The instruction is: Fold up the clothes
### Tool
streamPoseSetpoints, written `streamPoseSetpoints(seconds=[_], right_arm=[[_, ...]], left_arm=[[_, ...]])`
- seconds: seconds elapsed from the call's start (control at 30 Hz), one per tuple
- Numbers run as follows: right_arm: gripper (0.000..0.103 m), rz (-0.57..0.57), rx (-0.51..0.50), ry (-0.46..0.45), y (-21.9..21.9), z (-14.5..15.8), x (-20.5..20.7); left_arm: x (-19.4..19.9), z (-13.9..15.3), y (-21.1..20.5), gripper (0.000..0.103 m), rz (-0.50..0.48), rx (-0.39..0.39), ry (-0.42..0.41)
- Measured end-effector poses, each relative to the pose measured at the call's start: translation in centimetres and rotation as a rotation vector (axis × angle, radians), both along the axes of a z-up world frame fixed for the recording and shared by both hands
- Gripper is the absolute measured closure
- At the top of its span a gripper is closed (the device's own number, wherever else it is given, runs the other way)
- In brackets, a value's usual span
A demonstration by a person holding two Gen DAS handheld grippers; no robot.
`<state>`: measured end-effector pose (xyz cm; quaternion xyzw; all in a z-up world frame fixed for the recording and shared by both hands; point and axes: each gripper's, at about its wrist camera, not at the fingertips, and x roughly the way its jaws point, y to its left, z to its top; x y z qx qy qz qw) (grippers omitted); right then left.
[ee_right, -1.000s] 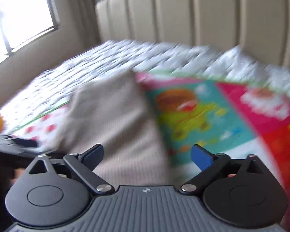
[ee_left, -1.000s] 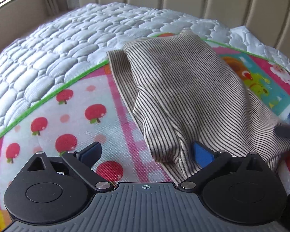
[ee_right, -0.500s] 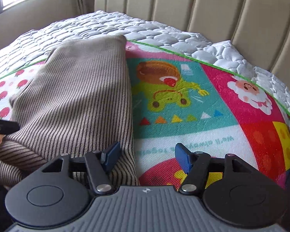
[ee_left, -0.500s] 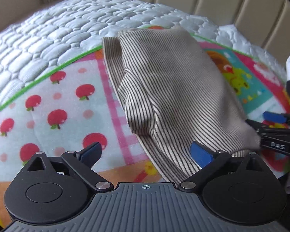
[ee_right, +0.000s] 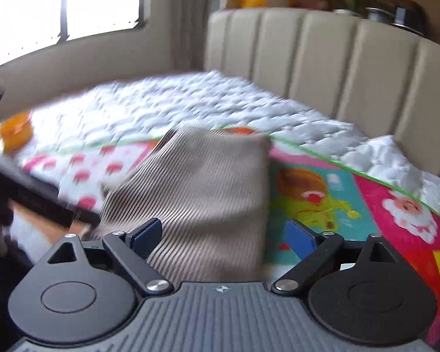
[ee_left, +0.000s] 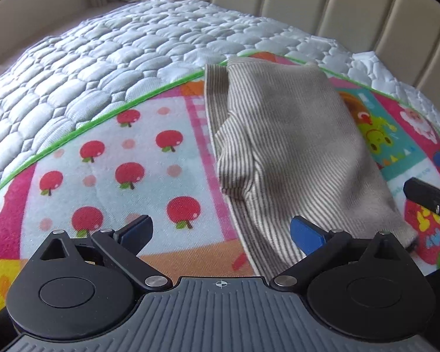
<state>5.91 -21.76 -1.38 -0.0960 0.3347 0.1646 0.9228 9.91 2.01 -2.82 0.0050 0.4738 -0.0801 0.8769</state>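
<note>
Each camera sits on a gripper, close above the mat [ee_left: 102, 158], tipped down and facing the headboard [ee_right: 322, 58]. The left one looks over the mat's left edge; the right one sees more wall. Both see the striped cloth [ee_left: 284, 146]

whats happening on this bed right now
A person is folding clothes with a handheld two-finger tool in each hand. A beige, finely striped knit garment lies folded over on a colourful cartoon-print play mat spread across a white quilted mattress. The left tool is open with nothing gripped. The right tool is opening its jaws over the garment's near edge without pinching it.
</note>
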Motion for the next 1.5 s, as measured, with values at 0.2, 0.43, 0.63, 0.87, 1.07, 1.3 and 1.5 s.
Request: streamPoseSetpoints(seconds=[0.2, 0.43, 0.63, 0.87, 1.07, 1.3, 1.5], right_arm=[[0.017, 0.153, -0.137, 0.057, 1.8, -0.9, -0.4], [0.017, 0.455, -0.225, -0.016, 5.7, -0.8, -4.1], [0.017, 0.437, -0.338, -0.056, 7.6, -4.5, -4.3], [0.027, 0.183, 0.02, 0.133, 3.4, -1.9, 0.3], [0.027, 0.011, 0.285, 0.31, -0.5, -2.5, 2.4], [0.027, 0.023, 0.256, 0.323, -0.2, -2.6, 2.8], [0.024, 0.07, 0.201, 0.307, 0.5, -1.8, 2.5]], left_arm=[[-0.1, 1.2, 0.8, 0.0, 0.013, 0.024, -0.064], [-0.4, 2.7, -0.5, 0.0, -0.195, 0.152, -0.114], [-0.9, 1.7, 0.2, 0.0, -0.192, 0.143, -0.095], [-1.4, 2.1, 0.2, 0.0, -0.21, 0.125, -0.133], [-1.5, 2.2, 0.5, 0.0, -0.23, 0.071, -0.126], [-2.6, 1.2, -1.6, 0.0, -0.395, 0.079, -0.086], [-1.9, -1.1, -3.7, 0.0, -0.419, 0.187, -0.022]])
